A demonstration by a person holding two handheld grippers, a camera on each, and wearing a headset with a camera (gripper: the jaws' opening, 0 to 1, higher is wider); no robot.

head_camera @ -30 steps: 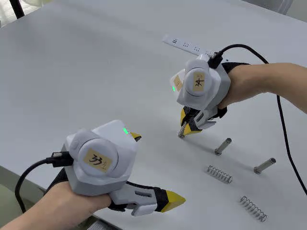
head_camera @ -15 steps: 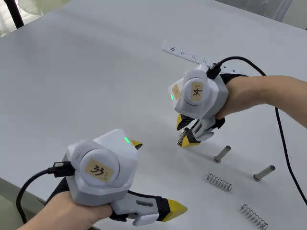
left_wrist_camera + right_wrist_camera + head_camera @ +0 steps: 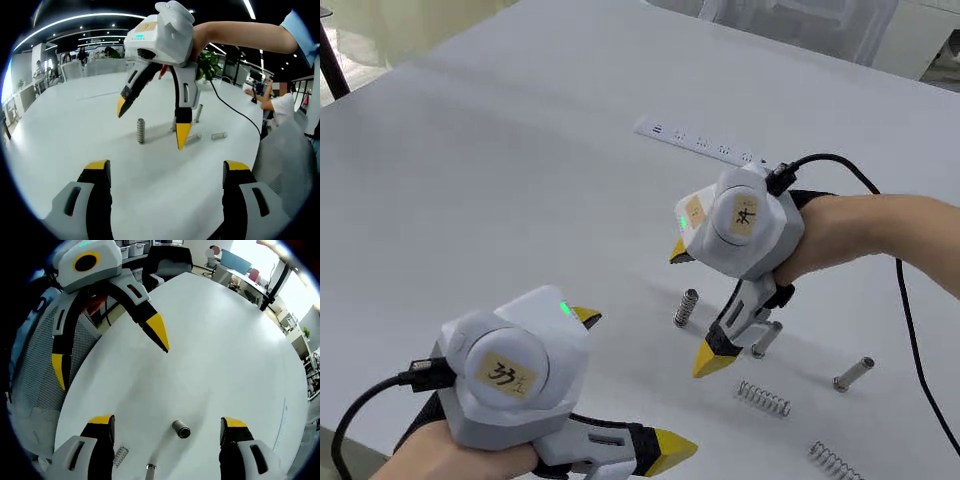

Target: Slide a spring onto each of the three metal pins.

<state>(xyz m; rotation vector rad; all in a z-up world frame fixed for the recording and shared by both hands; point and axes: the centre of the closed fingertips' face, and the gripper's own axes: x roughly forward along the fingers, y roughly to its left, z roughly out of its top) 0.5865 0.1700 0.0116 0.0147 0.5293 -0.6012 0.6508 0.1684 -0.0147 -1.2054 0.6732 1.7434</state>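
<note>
My right tongs [image 3: 694, 307] hang wide open above the upright spring-wrapped pin [image 3: 686, 307], and my left tongs [image 3: 630, 382] gape wide too, both empty.

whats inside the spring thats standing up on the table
The upright spring has a metal pin inside: its round end shows at the top in the right gripper view. The coils cover the pin's shaft, so its length cannot be seen.
</note>
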